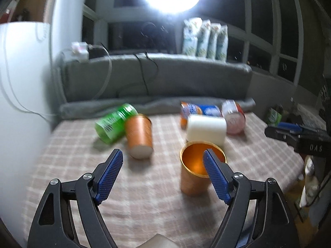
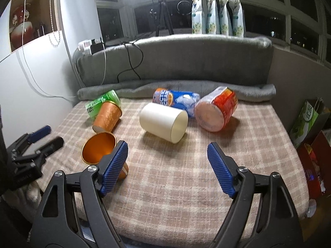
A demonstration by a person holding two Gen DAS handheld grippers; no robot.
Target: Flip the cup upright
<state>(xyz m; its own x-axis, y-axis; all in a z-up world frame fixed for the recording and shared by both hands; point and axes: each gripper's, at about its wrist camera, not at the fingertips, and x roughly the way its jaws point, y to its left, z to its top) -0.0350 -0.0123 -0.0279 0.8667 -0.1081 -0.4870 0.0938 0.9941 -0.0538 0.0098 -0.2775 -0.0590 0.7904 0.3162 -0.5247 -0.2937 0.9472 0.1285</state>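
An orange cup (image 1: 193, 177) stands upright on the checked cloth, its open mouth up; it also shows in the right wrist view (image 2: 99, 152). My left gripper (image 1: 163, 155) is open and empty, its right finger (image 1: 215, 175) in front of the cup's rim. A second orange cup (image 1: 139, 135) lies on its side; it also shows in the right wrist view (image 2: 107, 116). A white cup (image 2: 163, 122) lies on its side mid-table. My right gripper (image 2: 167, 146) is open and empty, just in front of the white cup.
A green can (image 2: 102, 103), a blue-orange can (image 2: 175, 99) and a red-white tub (image 2: 216, 111) lie on their sides at the back. A grey cushion (image 2: 186, 62) borders the far edge. Bags and boxes (image 2: 306, 119) stand off the right edge.
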